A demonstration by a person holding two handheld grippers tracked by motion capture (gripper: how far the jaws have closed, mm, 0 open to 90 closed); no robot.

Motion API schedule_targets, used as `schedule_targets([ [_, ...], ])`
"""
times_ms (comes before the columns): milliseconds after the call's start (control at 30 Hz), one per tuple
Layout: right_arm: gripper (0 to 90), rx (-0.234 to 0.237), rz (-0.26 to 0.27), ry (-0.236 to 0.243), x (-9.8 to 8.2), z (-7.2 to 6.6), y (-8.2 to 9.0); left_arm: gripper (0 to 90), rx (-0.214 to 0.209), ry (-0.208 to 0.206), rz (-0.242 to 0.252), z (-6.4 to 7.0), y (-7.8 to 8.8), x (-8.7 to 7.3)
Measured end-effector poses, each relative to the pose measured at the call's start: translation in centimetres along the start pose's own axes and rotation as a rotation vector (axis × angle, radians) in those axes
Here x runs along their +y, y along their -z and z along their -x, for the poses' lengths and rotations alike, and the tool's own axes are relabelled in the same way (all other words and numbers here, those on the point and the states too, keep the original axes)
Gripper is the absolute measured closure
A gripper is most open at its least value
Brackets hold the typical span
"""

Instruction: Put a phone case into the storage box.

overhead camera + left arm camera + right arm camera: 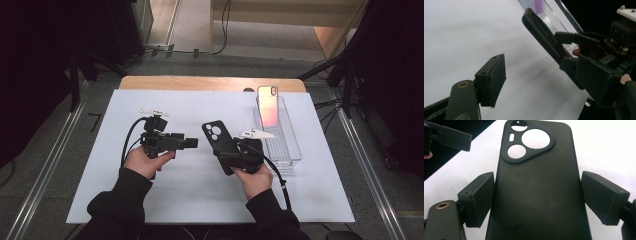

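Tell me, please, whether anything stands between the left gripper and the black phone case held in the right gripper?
Nothing visible does. Bare white table surface separates the left gripper from the black phone case with camera cut-outs, which the right gripper holds by its side edges.

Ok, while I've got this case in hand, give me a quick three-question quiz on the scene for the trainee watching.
1. True or false: the left gripper holds the black phone case.
2. What sits in the clear tray at the far right of the white mat? A) a phone with a pink-orange back B) a charger C) a second black case
3. In a few words: how do the jaws of the right gripper sit on the case?

Key:
1. False: its jaws are open with nothing between them.
2. A
3. One pad on each long side, gripping across its width, below the camera cut-outs.
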State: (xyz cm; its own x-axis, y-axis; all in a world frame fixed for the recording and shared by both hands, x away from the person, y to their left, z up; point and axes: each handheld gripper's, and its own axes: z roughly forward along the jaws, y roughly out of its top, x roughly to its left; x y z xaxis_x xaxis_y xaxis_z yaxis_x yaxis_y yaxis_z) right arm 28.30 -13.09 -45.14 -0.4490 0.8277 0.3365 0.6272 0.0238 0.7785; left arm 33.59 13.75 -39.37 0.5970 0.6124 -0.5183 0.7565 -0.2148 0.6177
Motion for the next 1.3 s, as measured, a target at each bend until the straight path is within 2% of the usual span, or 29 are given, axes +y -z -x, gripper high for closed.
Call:
schedule_targets([
  [133, 13.0, -0.010, 0.019, -0.003, 0.0, -0.3, -0.3, 24.6, 0.023, 0.013, 0.014, 0.1, -0.3, 0.5],
  [233, 13.0, -0.016, 0.022, -0.008, 0.0, -0.5, -0.6, 24.6, 0.042, 0.004, 0.017, 0.2, -0.7, 0.7],
  [333, 12.9, -0.021, 0.026, -0.013, -0.1, -0.6, -1.0, 24.6, 0.057, 0.021, 0.011, 0.1, -1.2, 0.7],
  [433, 12.9, -0.020, 0.039, -0.019, -0.3, -0.9, -1.3, 26.0, 0.053, 0.044, 0.009, -0.1, -1.6, 0.9],
  [533, 12.9, -0.009, 0.048, -0.033, -0.4, -1.2, -1.6, 26.0, 0.036, 0.044, 0.024, -0.1, -1.9, 0.9],
  [633, 12.9, -0.006, 0.065, -0.033, -0.4, -1.4, -1.8, 26.0, 0.037, 0.052, 0.029, 0.0, -2.1, 1.0],
  [833, 12.9, 0.012, 0.086, -0.064, -0.4, -1.9, -2.1, 28.1, 0.055, 0.076, 0.047, -0.2, -2.5, 1.2],
  [1000, 12.9, 0.012, 0.099, -0.060, -0.5, -2.4, -2.1, 29.8, 0.066, 0.106, 0.071, -0.4, -2.8, 1.4],
  [1100, 12.8, 0.019, 0.102, -0.055, -0.6, -2.6, -2.1, 30.5, 0.089, 0.099, 0.069, -0.1, -2.9, 1.6],
  [1300, 12.8, 0.043, 0.128, -0.078, -0.8, -2.9, -1.8, 37.5, 0.088, 0.124, 0.072, 0.3, -3.1, 2.2],
])
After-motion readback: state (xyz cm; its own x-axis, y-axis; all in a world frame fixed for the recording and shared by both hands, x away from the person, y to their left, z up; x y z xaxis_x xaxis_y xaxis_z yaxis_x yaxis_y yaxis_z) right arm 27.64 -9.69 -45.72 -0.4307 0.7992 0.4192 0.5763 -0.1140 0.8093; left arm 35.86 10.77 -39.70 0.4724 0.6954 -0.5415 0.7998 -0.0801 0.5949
